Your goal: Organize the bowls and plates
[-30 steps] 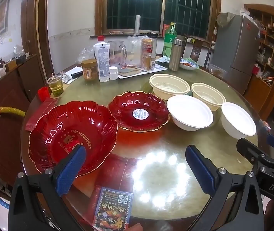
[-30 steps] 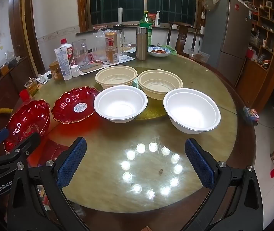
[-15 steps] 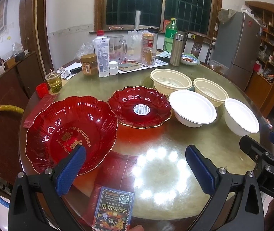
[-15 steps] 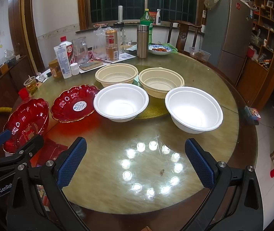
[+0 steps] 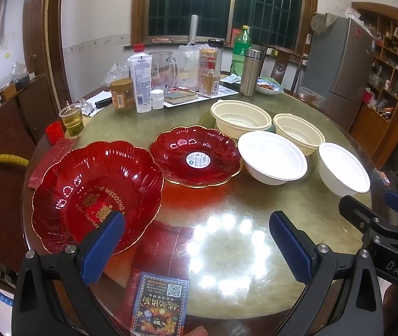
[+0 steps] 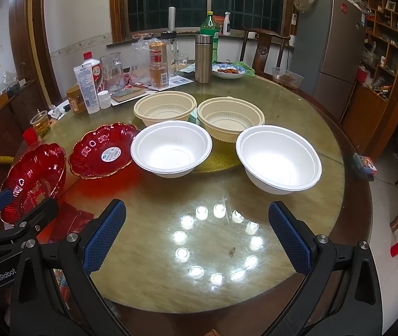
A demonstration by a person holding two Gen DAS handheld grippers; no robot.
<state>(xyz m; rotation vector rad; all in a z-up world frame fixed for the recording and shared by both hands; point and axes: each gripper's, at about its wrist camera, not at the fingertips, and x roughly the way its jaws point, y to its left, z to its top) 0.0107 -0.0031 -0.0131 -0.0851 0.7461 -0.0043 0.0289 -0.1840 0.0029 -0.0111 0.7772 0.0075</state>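
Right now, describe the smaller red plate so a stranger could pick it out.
On the round glass-topped table, find the two red scalloped plates left of the white bowls. It is the smaller red plate touching the white bowl; only it has a white round sticker at its centre.

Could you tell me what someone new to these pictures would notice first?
Probably the two glossy red plates on the left of the round table, then two white bowls in front of two cream bowls. Both tools hover open near the table's edge.
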